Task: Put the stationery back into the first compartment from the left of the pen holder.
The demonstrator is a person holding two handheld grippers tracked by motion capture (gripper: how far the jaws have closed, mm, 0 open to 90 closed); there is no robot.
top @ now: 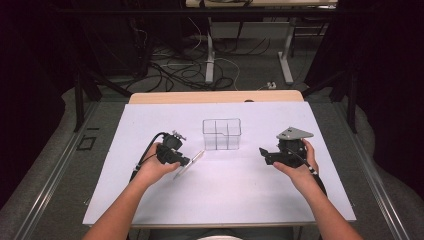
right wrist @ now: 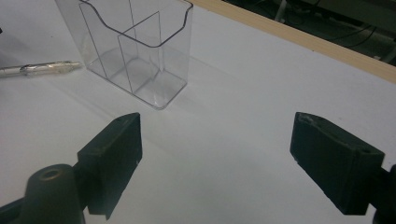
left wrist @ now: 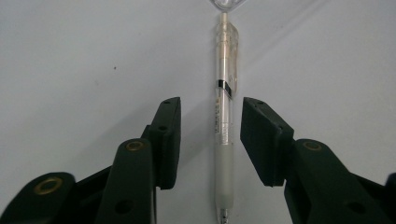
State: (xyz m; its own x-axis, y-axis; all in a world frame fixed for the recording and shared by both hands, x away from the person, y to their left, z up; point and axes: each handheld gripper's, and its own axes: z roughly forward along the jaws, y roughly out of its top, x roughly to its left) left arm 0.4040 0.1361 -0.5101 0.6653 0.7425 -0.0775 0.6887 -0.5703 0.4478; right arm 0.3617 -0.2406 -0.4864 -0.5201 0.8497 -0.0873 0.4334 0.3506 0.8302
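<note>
Between the jaws of your left hand-held gripper (left wrist: pixel 210 135) lies the pen (left wrist: pixel 224 116) flat on the desk (top: pixel 225 190) — its long axis runs along the jaws, which are open, not yet touching it.

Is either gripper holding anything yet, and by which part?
Nothing held. The left gripper straddles the clear pen at mid-barrel, not touching; the right gripper is open.

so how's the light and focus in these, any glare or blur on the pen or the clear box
High view: table evenly lit, surroundings dark, pen small and soft. Left gripper view: pen sharp, faint shadow beside it, the near jaws slightly soft. Right gripper view: box crisp with pale highlights on its edges, pen slightly blurred.
</note>
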